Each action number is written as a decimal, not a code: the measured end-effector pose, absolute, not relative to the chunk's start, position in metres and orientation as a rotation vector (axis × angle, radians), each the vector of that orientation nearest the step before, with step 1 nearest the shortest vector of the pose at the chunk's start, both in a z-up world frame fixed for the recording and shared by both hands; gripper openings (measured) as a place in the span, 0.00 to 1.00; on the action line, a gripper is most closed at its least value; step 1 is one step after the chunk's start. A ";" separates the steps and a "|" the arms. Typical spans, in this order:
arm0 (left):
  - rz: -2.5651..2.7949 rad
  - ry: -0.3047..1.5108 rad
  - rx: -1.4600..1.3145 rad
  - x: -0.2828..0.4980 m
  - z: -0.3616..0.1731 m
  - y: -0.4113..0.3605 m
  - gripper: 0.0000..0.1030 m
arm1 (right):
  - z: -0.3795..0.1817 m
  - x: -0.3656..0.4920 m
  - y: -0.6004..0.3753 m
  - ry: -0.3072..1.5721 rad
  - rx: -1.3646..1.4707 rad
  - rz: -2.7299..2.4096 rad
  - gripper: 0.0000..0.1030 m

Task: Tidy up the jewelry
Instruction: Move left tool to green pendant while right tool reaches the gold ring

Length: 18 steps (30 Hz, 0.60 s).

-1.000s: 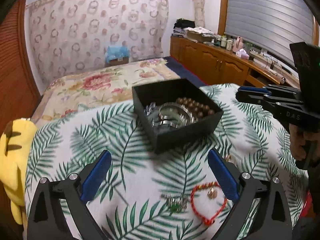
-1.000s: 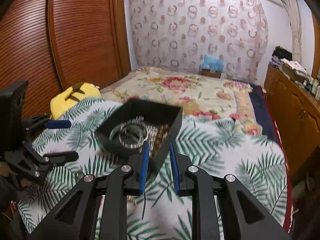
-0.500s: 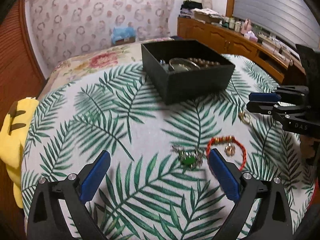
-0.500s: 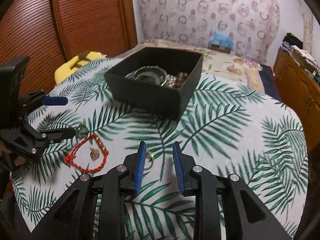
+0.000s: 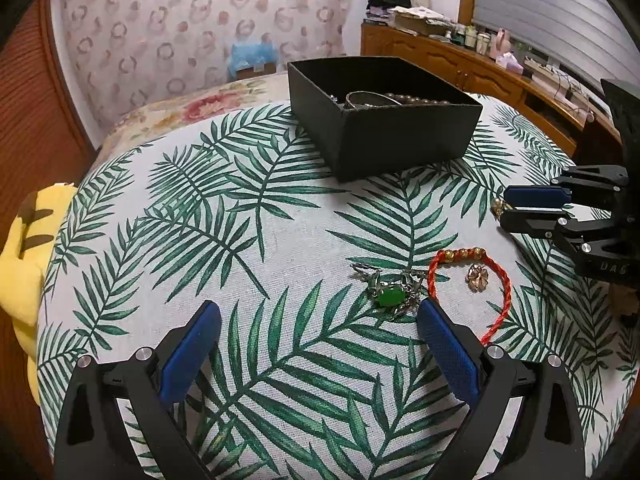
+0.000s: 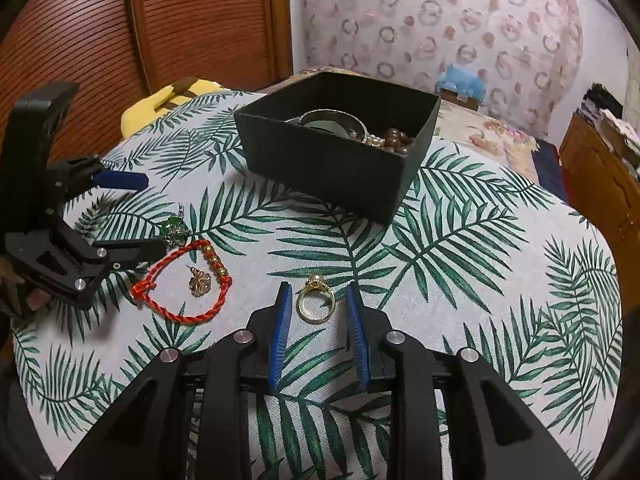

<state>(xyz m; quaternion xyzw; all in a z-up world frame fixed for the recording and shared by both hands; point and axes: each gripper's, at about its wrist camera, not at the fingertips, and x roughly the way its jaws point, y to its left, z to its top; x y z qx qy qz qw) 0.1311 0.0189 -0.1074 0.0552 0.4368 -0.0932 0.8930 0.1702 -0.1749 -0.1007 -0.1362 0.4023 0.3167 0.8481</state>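
Ring (image 6: 316,300) lies flat on table (image 6: 460,300), between right tool (image 6: 316,300) fingers, untouched; jaws narrowly apart. Left tool (image 5: 316,312) wide apart, empty, pendant (image 5: 390,294) just ahead. Risk: thin band could slip or skid off cloth when pinched.

Open black cardboard box (image 6: 320,160) is sitting on the leaf-print table (image 6: 460,280), holding bangles and beads. Red braided cord bracelet (image 6: 180,312), green-stone silver pendant (image 5: 390,295), small rose-gold charm (image 6: 199,281) and gold pearl ring (image 6: 315,300) are lying loose nearby.
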 end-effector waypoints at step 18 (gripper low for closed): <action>-0.190 0.886 0.115 0.133 -0.099 0.000 0.58 | -0.100 0.169 -0.172 0.836 -0.312 0.643 0.25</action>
